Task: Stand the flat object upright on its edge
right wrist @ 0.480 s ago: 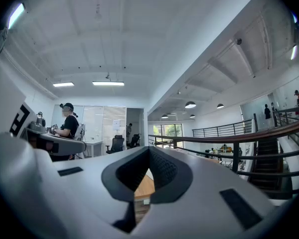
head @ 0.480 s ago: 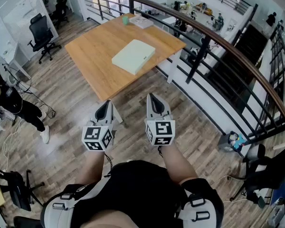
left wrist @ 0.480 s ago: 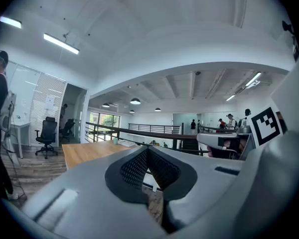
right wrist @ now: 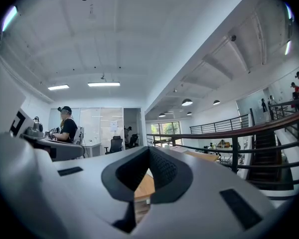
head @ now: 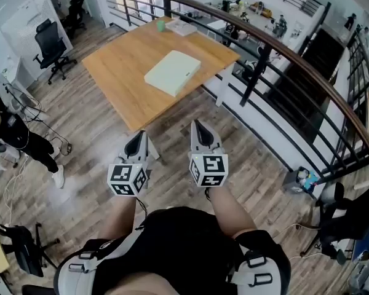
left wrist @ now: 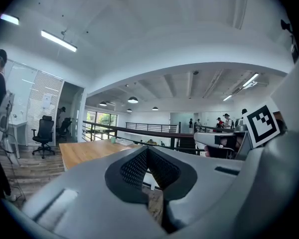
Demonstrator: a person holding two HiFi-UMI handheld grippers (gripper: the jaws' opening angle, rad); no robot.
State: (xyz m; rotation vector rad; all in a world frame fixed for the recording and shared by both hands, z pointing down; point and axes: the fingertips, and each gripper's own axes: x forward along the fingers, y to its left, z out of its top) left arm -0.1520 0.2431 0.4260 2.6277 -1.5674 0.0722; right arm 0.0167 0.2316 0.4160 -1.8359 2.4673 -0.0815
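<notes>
Head view: flat cream rectangular box (head: 173, 72) lies flat on its broad face near the middle of the light wooden table (head: 120, 72), not on edge. A small green cup (head: 162, 25) and a thin white stack of papers (head: 183, 27) sit at the table's far edge, well apart from the box. Left gripper (head: 138, 141) and right gripper (head: 200, 134) are held side by side over the grey-brown plank floor (head: 92, 134), both pointing toward the table and well short of it, touching nothing. A dark metal railing with a wooden handrail (head: 283, 54) runs along the right. A black office chair (head: 51, 45) stands at far left.

Left gripper view: jaws clenched together, nothing between them. The table top shows beyond at left, and the other gripper's marker cube (left wrist: 263, 126) at right.

Right gripper view: jaws also pressed together and empty (only a strip of table shows past the tips). A person in a dark cap (right wrist: 67, 126) stands at left, and the railing crosses at right.
</notes>
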